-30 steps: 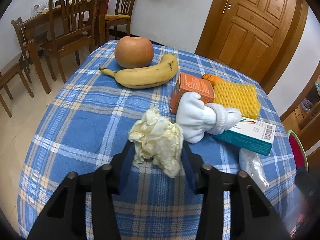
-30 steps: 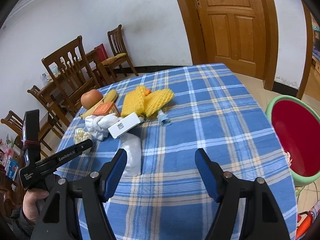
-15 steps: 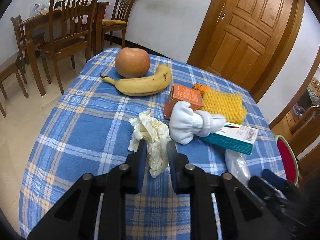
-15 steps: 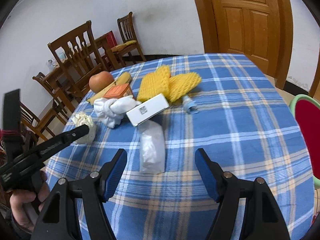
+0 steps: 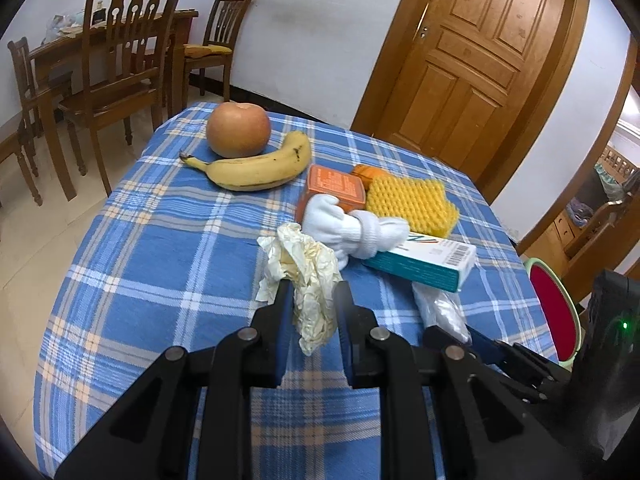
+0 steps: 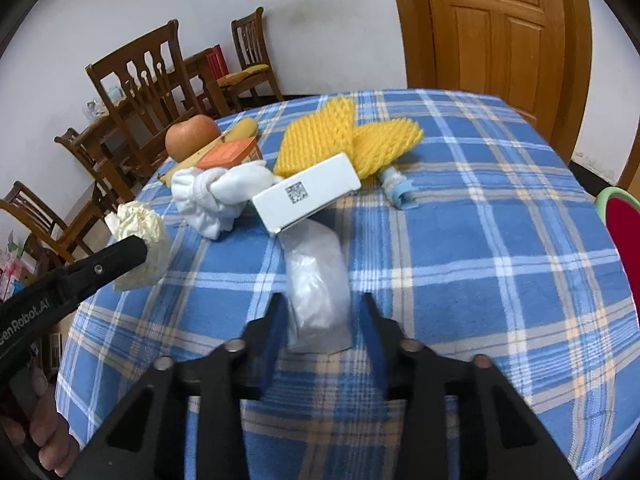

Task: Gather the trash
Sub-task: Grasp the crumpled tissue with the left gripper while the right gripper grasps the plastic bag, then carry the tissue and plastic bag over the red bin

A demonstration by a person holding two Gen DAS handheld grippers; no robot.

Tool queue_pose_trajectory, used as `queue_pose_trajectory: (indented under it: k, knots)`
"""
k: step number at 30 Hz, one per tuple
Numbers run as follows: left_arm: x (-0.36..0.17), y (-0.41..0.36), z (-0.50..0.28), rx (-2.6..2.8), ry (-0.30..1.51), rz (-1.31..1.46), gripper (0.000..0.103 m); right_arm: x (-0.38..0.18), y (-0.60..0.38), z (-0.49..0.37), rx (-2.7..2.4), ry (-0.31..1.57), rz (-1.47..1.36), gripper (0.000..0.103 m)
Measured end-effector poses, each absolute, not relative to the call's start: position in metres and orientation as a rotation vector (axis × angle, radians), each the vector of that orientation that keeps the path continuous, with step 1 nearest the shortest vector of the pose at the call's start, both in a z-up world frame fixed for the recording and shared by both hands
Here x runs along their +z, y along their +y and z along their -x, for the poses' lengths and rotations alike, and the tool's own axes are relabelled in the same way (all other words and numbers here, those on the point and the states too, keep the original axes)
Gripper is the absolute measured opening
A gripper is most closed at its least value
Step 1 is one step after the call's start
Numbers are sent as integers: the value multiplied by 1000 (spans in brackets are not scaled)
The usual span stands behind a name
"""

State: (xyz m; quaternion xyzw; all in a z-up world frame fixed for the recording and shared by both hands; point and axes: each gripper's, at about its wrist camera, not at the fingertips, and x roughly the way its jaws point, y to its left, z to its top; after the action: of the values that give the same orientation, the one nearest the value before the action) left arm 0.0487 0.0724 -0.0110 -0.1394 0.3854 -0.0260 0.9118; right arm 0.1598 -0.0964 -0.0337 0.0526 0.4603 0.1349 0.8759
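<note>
My left gripper [image 5: 314,294] is shut on a crumpled cream tissue [image 5: 308,276] and holds it just above the blue plaid tablecloth [image 5: 160,248]; the tissue also shows in the right wrist view [image 6: 142,236]. My right gripper [image 6: 320,306] has its fingers on either side of a clear plastic bag [image 6: 318,280] lying on the cloth, narrowed around it. The bag also shows in the left wrist view [image 5: 440,308]. A red bin with a green rim [image 5: 554,312] stands beside the table at the right.
On the table lie an apple [image 5: 238,130], a banana [image 5: 256,166], an orange box [image 5: 334,188], a white sock [image 5: 352,228], yellow foam netting [image 6: 320,138], a white and teal box [image 6: 308,196] and a blue scrap [image 6: 398,190]. Wooden chairs [image 5: 124,64] stand behind.
My left gripper closed on the tissue and lifted it a little. My right gripper moved left and forward over the plastic bag and its fingers narrowed around it.
</note>
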Motion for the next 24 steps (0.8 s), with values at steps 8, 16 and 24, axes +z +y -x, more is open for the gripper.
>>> queue_pose_trajectory:
  k: [8, 16, 24]
  knots:
    - [-5, 60, -42, -69, 790, 268, 20, -23, -113, -143, 298, 934, -134, 32]
    - [5, 38, -34, -128, 779, 248, 20, -4, -144, -120, 264, 882, -184, 32]
    - [11, 7, -30, -205, 788, 223, 20, 11, -171, -103, 221, 836, -236, 32]
